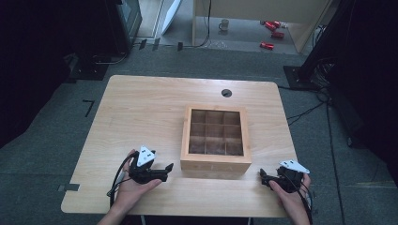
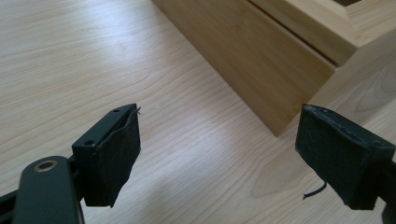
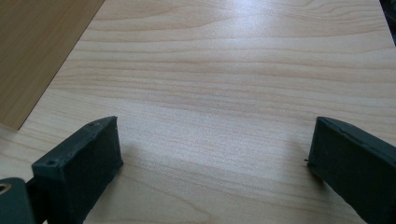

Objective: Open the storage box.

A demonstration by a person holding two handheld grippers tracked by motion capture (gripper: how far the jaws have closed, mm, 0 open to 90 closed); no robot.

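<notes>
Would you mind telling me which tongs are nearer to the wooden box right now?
Left. The left tongs sit just off the wooden box's near-left corner, open; the right tongs lie a little farther off its near-right corner, also open.

Pale wood-grain table (image 1: 141,108), smooth, with a soft satin sheen under the light. Box (image 1: 215,164) of honey-toned wood, finer grained, matt to faintly lustrous on its side wall (image 2: 261,65); inner dividers of darker brown wood. Left gripper (image 1: 165,170) in black matt plastic, topped by a pale grey flat plate; pads (image 2: 114,158) of rough, dull black rubbery foam, frayed at one edge, with a brassy metal rivet behind. Right gripper (image 1: 263,177) likewise black and matt; pads (image 3: 81,175) dark, slightly grainy, dull. Grey carpet-like floor (image 1: 47,150) around, coarse and matt.
</notes>
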